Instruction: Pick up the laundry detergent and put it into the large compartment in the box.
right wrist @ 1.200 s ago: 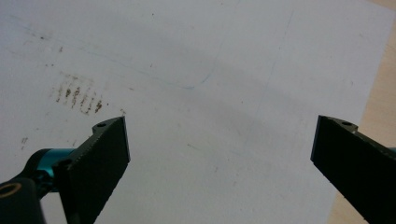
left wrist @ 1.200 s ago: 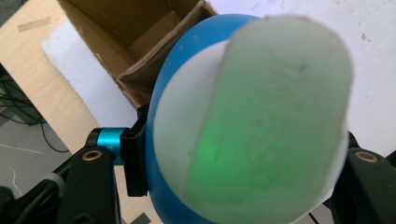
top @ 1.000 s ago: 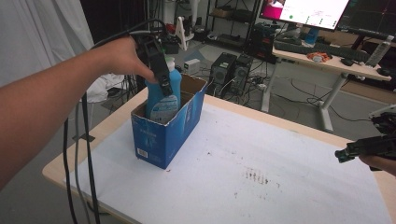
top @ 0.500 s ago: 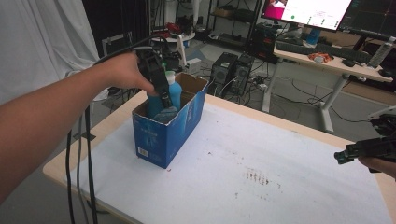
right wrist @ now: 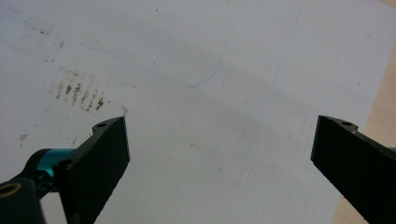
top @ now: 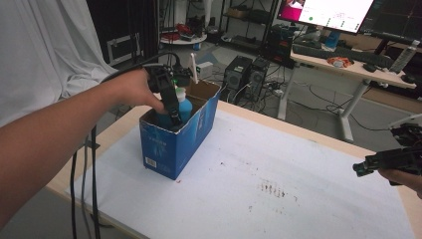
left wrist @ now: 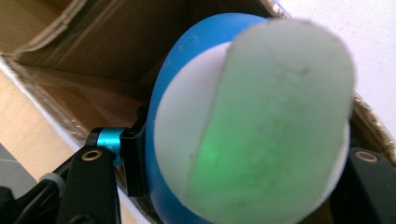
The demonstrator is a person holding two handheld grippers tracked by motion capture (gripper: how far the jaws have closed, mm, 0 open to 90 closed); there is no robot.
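Blue bottle (top: 183, 108) with pale cap stands upright inside box (top: 171, 149).

Three cameras, one table
High view overlooks the table (top: 298, 199); gripper views sit close, one at the box (top: 174, 139), one over the paper (right wrist: 210, 56).

We see a smooth blue plastic bottle (top: 182, 110) with a matt, pale cap (left wrist: 275, 121). The box (top: 179, 137) is printed blue card outside, raw brown corrugated cardboard (left wrist: 93, 56) inside, edges rough. White matt paper (right wrist: 196, 56), smudged brown at nine o'clock, covers a pale wooden table (top: 318, 137).
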